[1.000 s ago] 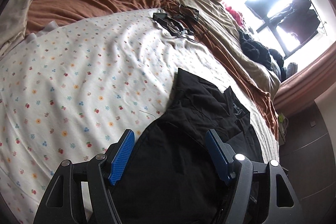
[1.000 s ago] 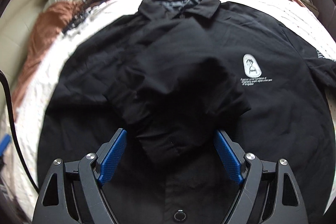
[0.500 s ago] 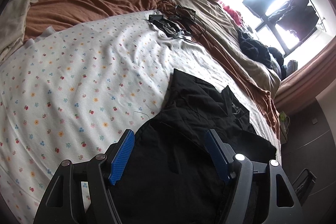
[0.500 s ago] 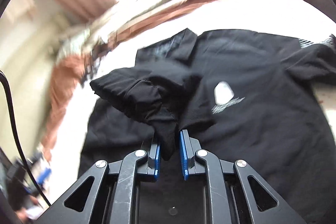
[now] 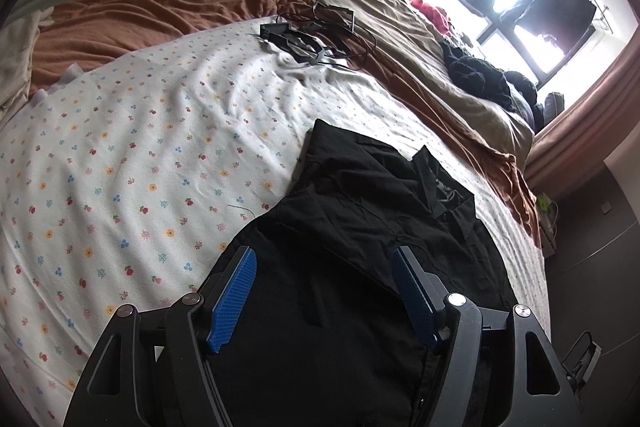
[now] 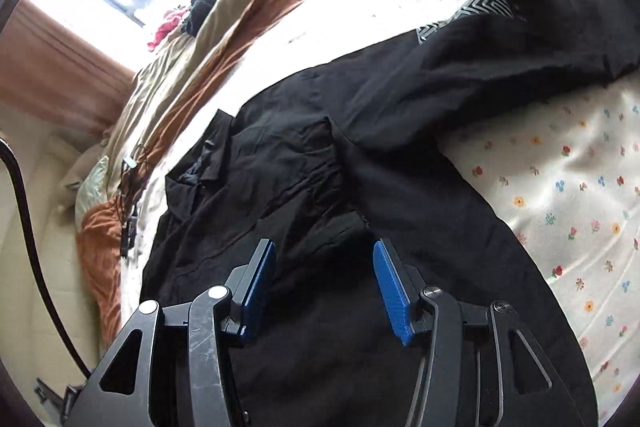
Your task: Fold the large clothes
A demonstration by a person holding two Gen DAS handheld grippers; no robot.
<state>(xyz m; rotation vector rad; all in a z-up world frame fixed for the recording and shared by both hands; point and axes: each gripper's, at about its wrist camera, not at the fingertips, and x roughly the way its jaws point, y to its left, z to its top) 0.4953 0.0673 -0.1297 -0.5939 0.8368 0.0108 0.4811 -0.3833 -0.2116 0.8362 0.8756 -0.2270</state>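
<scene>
Black shirt (image 6: 400, 155) lies flat on floral sheet (image 5: 120, 155), directly under and ahead of both tools. Left gripper (image 5: 324, 291): jaws spread, nothing between pads, hovers over near-side panel. Right gripper (image 6: 324, 287): jaws spread, empty, above shirt middle; folded sleeve (image 6: 304, 163) just ahead, far sleeve (image 6: 560, 39) ahead-right, unfolded.

Risks, judged: loose folded sleeve may slide open if body gets dragged; pinch may catch single layer or sheet beneath; cables (image 5: 320, 39) far ahead of left tool could snag.
</scene>
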